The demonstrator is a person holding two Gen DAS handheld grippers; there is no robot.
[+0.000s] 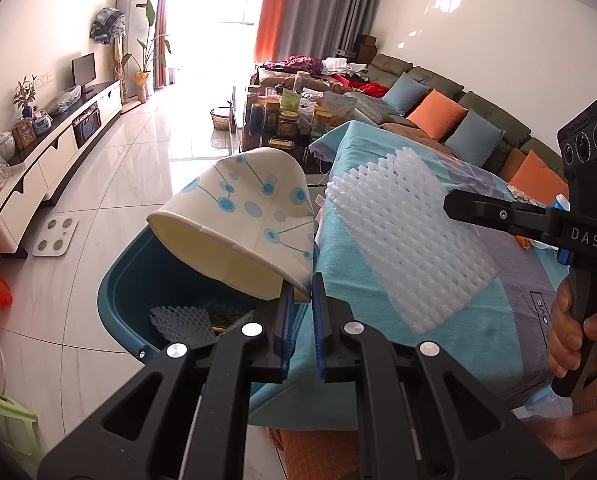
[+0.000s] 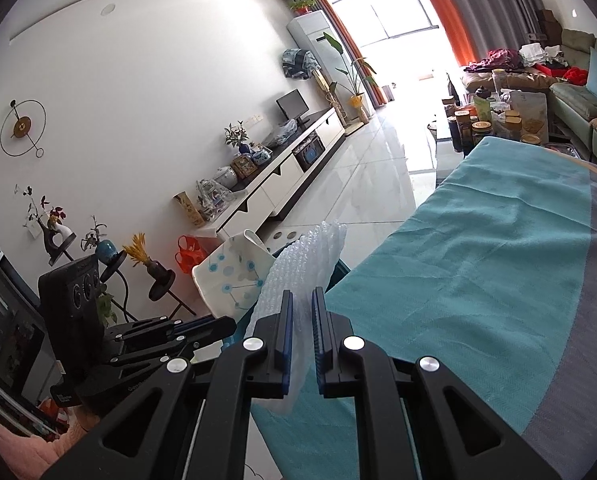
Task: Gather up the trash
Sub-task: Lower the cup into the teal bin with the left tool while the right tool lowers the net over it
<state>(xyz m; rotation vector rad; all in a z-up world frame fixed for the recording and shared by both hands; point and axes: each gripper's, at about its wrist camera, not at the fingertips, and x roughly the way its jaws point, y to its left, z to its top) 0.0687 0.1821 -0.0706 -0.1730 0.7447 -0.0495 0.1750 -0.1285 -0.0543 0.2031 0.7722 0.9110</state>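
Note:
My left gripper (image 1: 300,300) is shut on the rim of a white paper cup with blue dots (image 1: 242,216) and holds it tilted over the teal trash bin (image 1: 130,280). The bin holds a foam net (image 1: 182,320) and other scraps. My right gripper (image 2: 300,312) is shut on a white foam fruit net (image 2: 298,272) and holds it above the cloth-covered table edge. In the left wrist view the right gripper (image 1: 450,204) shows with that net (image 1: 406,248) hanging from it. In the right wrist view the cup (image 2: 234,272) and the left gripper (image 2: 226,326) show at left.
The table wears a teal and grey cloth (image 2: 478,264). A white scale (image 1: 56,236) lies on the tiled floor. A TV cabinet (image 1: 50,160) lines the left wall. A cluttered coffee table (image 1: 286,116) and sofa with cushions (image 1: 438,112) lie beyond. A green stool (image 1: 2,428) stands at lower left.

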